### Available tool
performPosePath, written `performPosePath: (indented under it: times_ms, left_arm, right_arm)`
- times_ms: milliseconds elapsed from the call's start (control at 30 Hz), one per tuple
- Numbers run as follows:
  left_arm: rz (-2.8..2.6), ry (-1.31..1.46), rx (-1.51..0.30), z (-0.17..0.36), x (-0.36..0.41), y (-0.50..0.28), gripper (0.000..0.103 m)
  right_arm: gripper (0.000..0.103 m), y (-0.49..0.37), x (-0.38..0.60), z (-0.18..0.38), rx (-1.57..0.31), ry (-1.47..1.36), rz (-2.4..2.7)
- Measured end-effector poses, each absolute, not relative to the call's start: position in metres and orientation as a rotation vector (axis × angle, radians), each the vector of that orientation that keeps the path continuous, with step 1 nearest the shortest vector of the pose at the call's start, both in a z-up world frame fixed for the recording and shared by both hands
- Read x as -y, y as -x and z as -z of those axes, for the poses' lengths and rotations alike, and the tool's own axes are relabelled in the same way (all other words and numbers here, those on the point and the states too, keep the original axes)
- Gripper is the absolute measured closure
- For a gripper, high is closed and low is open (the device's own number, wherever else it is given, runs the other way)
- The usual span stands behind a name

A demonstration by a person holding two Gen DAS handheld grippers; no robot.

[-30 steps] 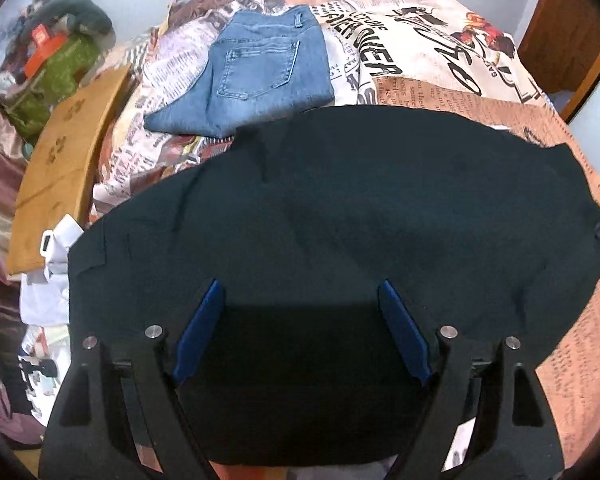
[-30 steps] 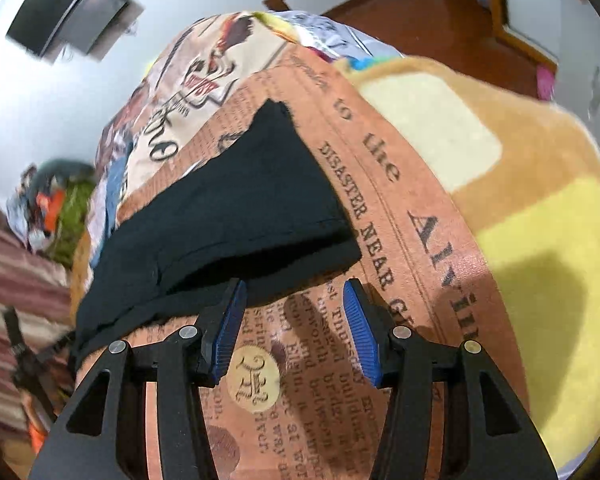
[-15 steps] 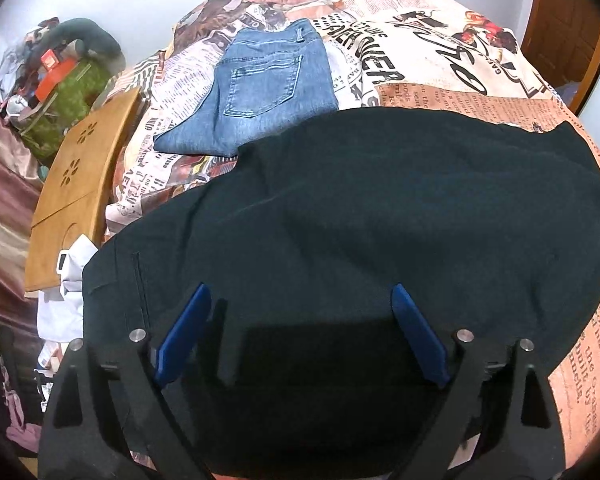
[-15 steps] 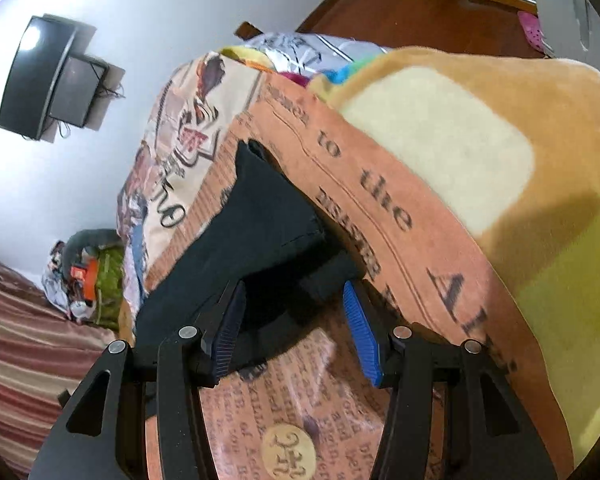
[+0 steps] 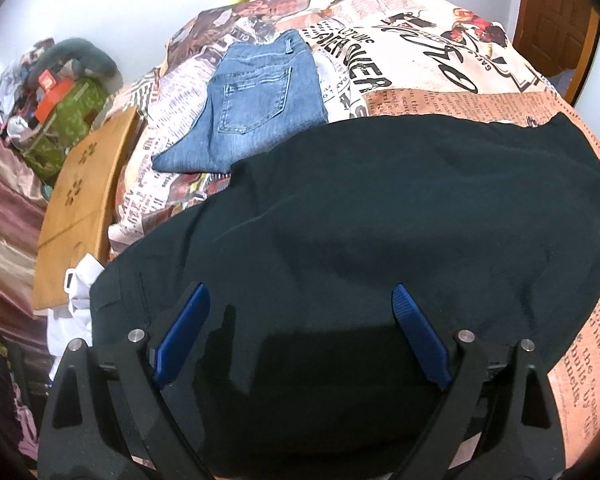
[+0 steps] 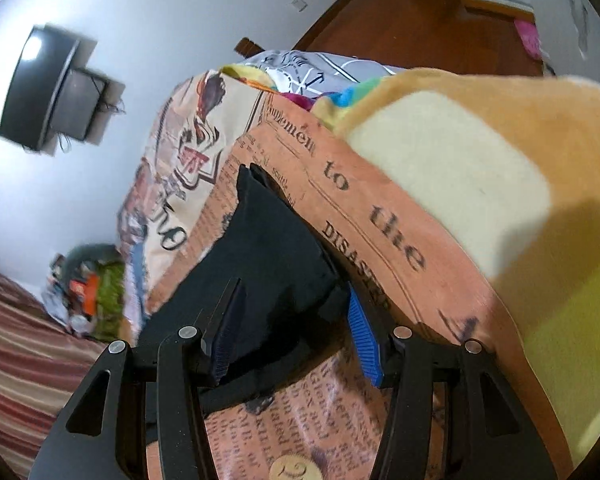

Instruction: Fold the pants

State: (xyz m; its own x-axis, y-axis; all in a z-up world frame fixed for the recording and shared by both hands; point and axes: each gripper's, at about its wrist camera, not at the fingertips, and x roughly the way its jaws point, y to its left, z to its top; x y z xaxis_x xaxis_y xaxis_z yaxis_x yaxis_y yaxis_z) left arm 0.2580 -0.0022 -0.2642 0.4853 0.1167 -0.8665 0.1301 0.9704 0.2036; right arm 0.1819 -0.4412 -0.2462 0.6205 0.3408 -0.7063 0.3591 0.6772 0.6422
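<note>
The black pants (image 5: pixel 380 216) lie spread across the newspaper-print bedspread (image 5: pixel 420 64). My left gripper (image 5: pixel 300 320) is open and hovers over the near edge of the pants, its blue pads (image 5: pixel 418 336) wide apart. In the right wrist view, my right gripper (image 6: pixel 292 320) is open with the end of the black pants (image 6: pixel 272 248) lying between its two blue pads (image 6: pixel 362 340). I cannot tell whether the pads touch the cloth.
Folded blue jeans (image 5: pixel 256 100) lie beyond the black pants. A wooden board (image 5: pixel 84 208) and a pile of bags (image 5: pixel 60 96) stand at the left bedside. A yellow and orange blanket (image 6: pixel 500 184) lies right of the pants. A wall television (image 6: pixel 48 88) hangs at the back.
My right gripper has moved forward so the pants' end now sits between its pads. My left gripper has shifted slightly over the pants and stays open.
</note>
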Motion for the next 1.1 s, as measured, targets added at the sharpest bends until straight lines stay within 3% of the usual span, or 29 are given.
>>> performPosePath:
  times_ms: [33,100,167,433,667,767,967,1067,1100]
  left_arm:
    - [0.012,-0.258,-1.068,0.263,0.003,-0.259,0.010]
    - [0.030,-0.239,-1.071,0.259,0.002,-0.259,0.010]
    - [0.057,-0.198,-1.070,0.252,0.001,-0.261,0.010]
    - [0.142,-0.114,-1.045,0.229,0.013,-0.276,0.010]
    - [0.190,-0.102,-1.162,0.266,0.024,-0.279,0.009]
    - [0.200,-0.034,-1.175,0.270,0.016,-0.276,0.007]
    - [0.200,0.032,-1.188,0.269,0.004,-0.266,0.007]
    - [0.185,0.008,-1.169,0.264,0.001,-0.257,0.007]
    - [0.175,-0.006,-1.158,0.261,-0.001,-0.252,0.007]
  right_arm:
    - [0.057,-0.188,0.435,0.246,-0.954,-0.794,0.019]
    - [0.084,-0.195,0.427,0.244,-0.972,-0.701,0.022]
    - [0.092,-0.201,0.423,0.242,-0.978,-0.640,0.012]
    - [0.096,-0.204,0.418,0.202,-0.857,-0.342,0.027]
    - [0.096,-0.208,0.419,0.230,-0.937,-0.250,0.096]
    - [0.095,-0.204,0.419,0.230,-0.953,-0.222,0.107]
    - [0.078,-0.197,0.415,0.202,-0.933,-0.127,0.171]
    - [0.054,-0.190,0.414,0.180,-0.883,-0.137,0.165]
    - [0.051,-0.188,0.412,0.176,-0.865,-0.140,0.154]
